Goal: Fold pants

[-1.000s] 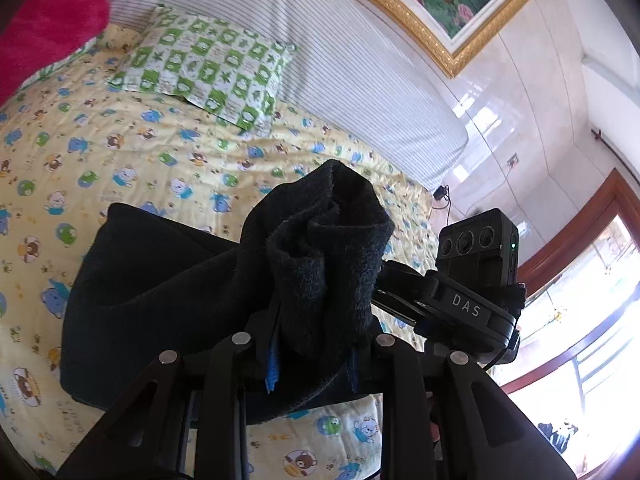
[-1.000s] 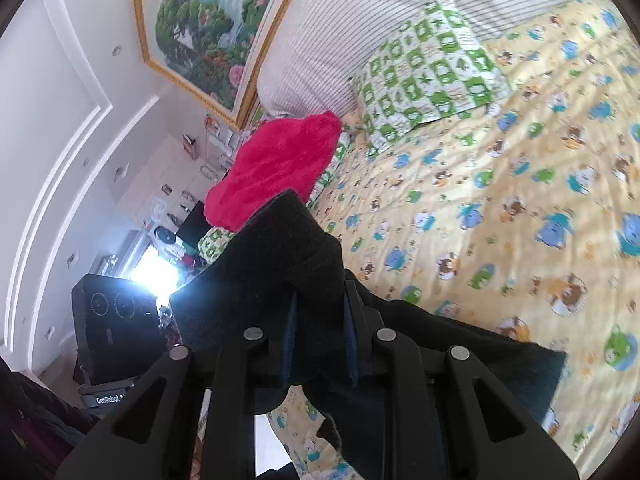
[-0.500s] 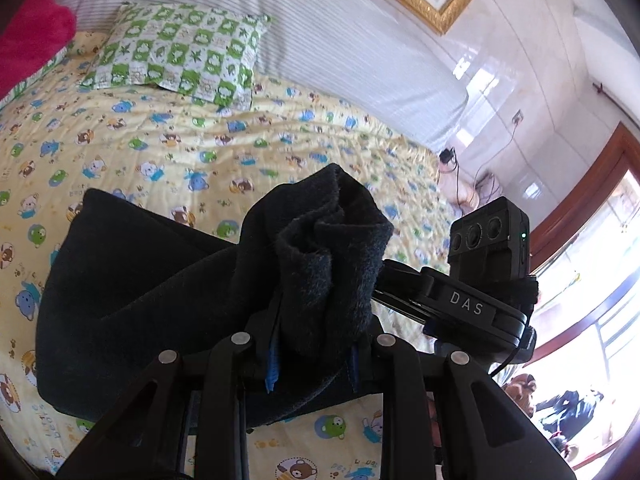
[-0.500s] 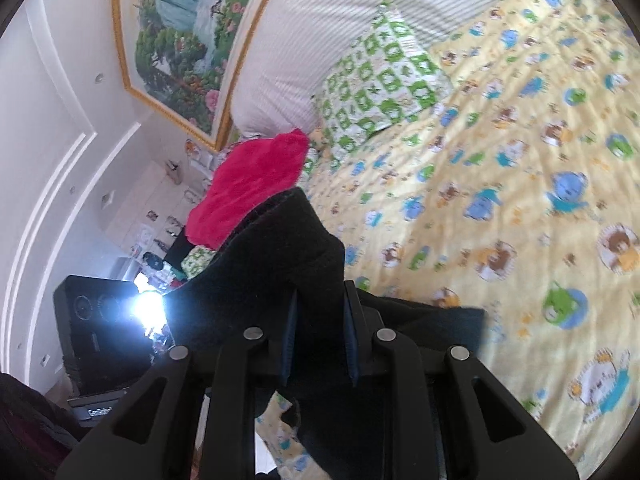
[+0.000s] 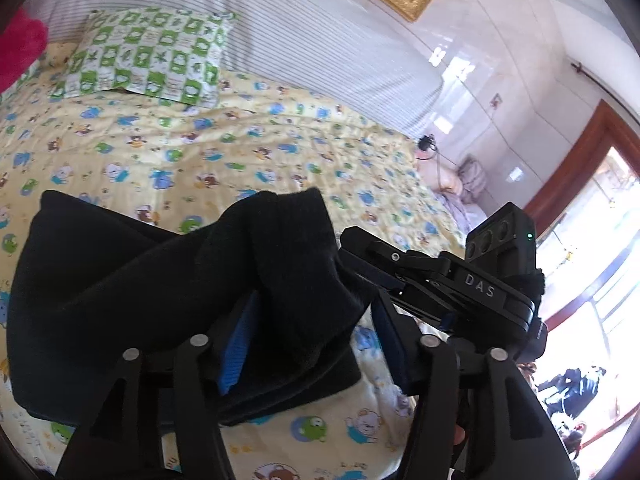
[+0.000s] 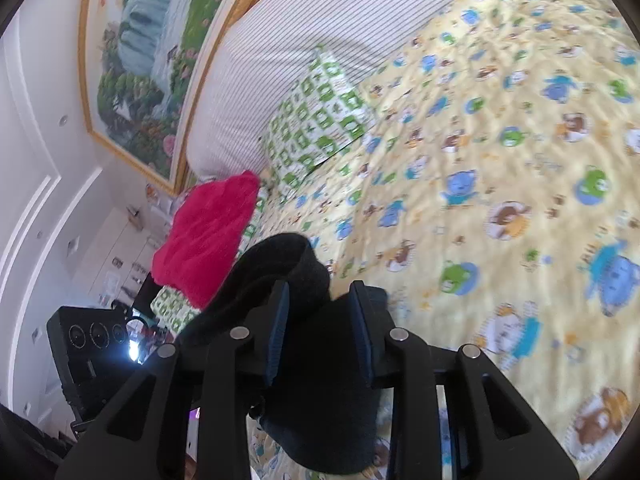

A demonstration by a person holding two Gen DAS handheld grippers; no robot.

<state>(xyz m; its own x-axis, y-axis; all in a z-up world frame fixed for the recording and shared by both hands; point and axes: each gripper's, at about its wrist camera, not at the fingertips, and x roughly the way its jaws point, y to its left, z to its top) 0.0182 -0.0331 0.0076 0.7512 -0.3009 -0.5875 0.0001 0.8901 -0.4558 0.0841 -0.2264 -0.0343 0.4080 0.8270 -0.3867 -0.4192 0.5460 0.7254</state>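
Black fleece pants (image 5: 120, 288) lie folded over on the yellow cartoon-print bed sheet (image 5: 280, 152). One bunched edge stands up between the fingers of my left gripper (image 5: 312, 320). Its jaws are opening: the blue pads stand well apart, and a gap shows beside the right pad. The right gripper (image 5: 360, 248) is close by on the right, at the same edge of the cloth. In the right wrist view the pants (image 6: 320, 400) slump between the fingers of my right gripper (image 6: 320, 312). Its jaws are also opening, with the cloth loose between the pads.
A green-and-white checked pillow (image 5: 148, 60) and a striped headboard cushion (image 5: 320, 40) are at the head of the bed. A pink blanket (image 6: 208, 232) lies at the bed's left side. A wood-framed window (image 5: 580, 240) is to the right. Open sheet stretches beyond the pants.
Both grippers' jaws have widened around the cloth. The bunched edge has sagged lower between the fingers. Both hands have moved in over the bed and dipped slightly.
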